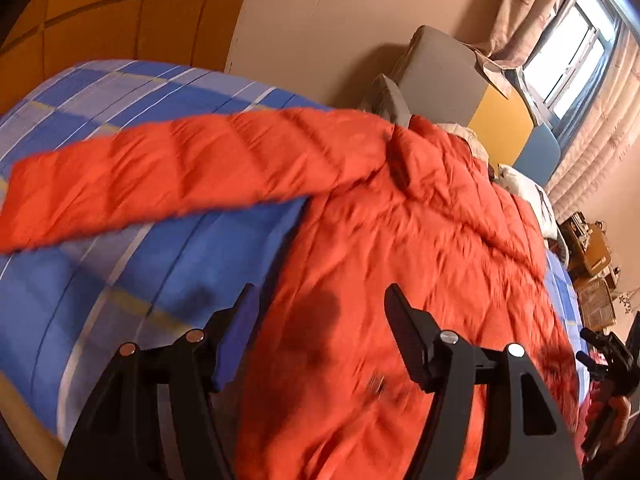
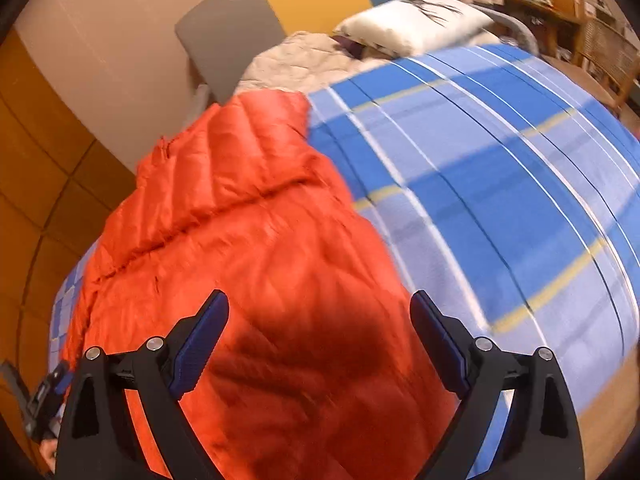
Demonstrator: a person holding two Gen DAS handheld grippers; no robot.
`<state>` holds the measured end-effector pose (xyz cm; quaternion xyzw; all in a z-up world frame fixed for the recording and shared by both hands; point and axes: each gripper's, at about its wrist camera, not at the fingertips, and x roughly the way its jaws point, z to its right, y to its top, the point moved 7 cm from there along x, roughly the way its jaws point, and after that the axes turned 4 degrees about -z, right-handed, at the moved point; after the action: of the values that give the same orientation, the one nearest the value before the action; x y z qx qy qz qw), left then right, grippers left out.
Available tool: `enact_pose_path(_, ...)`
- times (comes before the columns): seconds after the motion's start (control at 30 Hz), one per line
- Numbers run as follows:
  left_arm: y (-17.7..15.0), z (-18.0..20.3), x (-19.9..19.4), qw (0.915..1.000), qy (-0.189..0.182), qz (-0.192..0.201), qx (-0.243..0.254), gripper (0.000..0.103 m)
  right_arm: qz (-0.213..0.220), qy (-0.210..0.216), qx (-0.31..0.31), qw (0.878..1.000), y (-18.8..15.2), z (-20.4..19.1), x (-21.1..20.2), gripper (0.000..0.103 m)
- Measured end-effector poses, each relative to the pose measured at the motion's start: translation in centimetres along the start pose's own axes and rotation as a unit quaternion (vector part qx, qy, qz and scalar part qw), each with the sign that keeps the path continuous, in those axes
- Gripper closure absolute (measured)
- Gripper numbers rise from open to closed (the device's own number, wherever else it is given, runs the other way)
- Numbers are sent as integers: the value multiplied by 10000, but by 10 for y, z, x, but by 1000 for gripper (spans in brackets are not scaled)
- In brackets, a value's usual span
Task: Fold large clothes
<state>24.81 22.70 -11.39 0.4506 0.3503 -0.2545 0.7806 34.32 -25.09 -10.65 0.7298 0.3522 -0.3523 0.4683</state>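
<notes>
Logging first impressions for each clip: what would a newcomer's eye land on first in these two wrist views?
The bright orange puffer jacket dominates, spread across the blue plaid bedcover, with one sleeve stretched out to the side in the left wrist view. Next come the black grippers at the bottom of each view, the left gripper and the right gripper, both open above the jacket and holding nothing. A white pillow lies at the bed's far end.

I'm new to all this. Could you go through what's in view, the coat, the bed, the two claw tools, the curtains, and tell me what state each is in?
Orange puffer jacket: spread on the bed, not folded, one sleeve stretched out sideways.
Left gripper: open, holding nothing.
Right gripper: open, holding nothing.
Blue plaid bedcover: laid flat over the bed.
Pillow: lying at the head of the bed.
Curtains: drawn apart, window uncovered.
</notes>
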Motion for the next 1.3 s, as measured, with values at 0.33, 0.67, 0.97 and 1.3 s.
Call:
enact_pose_path(0.33,-78,-26,-8,9970,-505,-579,32,79,-359,-79,-234,9990,-59,22,-9,54)
enact_pose_path(0.67,-96,-27,-39,9959,-768,-434,196,97,-341,-100,-701,9969,-83,23,-41,93)
enact_pose_path(0.97,-93,-76,-70,9975,-491,-229,-461,43,-153,-163,-589,9980,-98,38,-62,58)
enact_pose_path(1.3,-9,-258,-97,9666,815,776,-2301,41,543,-594,-1288,9884,-67,-27,-82,31)
